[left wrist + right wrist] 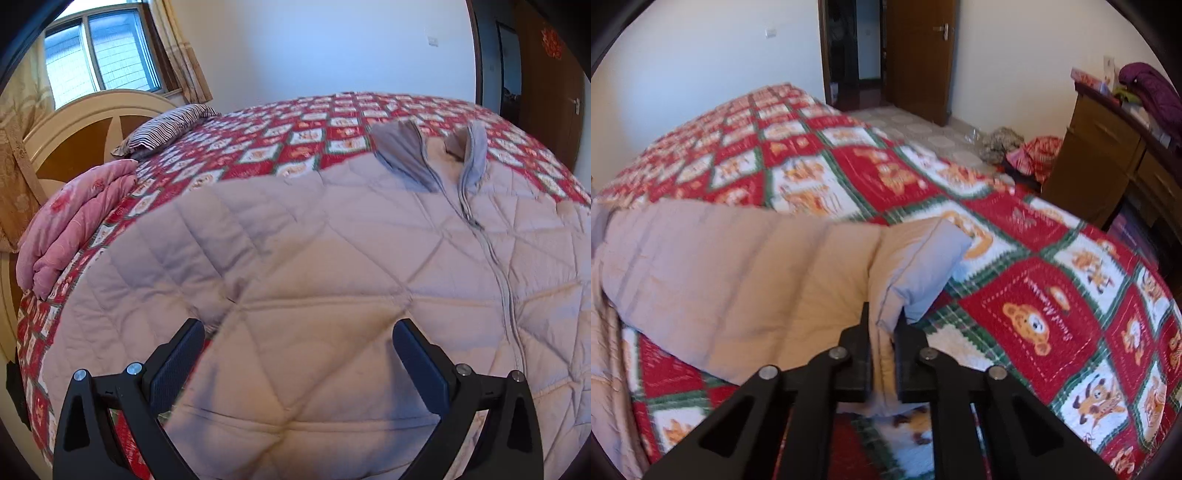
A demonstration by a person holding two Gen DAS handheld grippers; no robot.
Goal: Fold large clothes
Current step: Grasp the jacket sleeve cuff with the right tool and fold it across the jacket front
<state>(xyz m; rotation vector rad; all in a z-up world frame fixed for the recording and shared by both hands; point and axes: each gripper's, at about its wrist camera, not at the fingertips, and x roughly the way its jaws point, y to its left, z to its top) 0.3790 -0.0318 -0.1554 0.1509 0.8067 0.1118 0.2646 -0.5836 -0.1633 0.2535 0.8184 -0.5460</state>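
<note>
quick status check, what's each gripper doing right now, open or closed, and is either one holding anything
Left gripper: open, jaws wide over the quilted jacket, gripping nothing.
Right gripper: closed on the jacket's sleeve cuff.

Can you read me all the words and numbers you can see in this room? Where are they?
Red quilt square, above the teddy bear: curved stitched words, too blurred to read.
Red decoration on the door: maybe a sign or character, too blurred to read.
Box on the dresser: some print, too small to read.
Jacket: no words show.
Nothing else has any text I can read.
</note>
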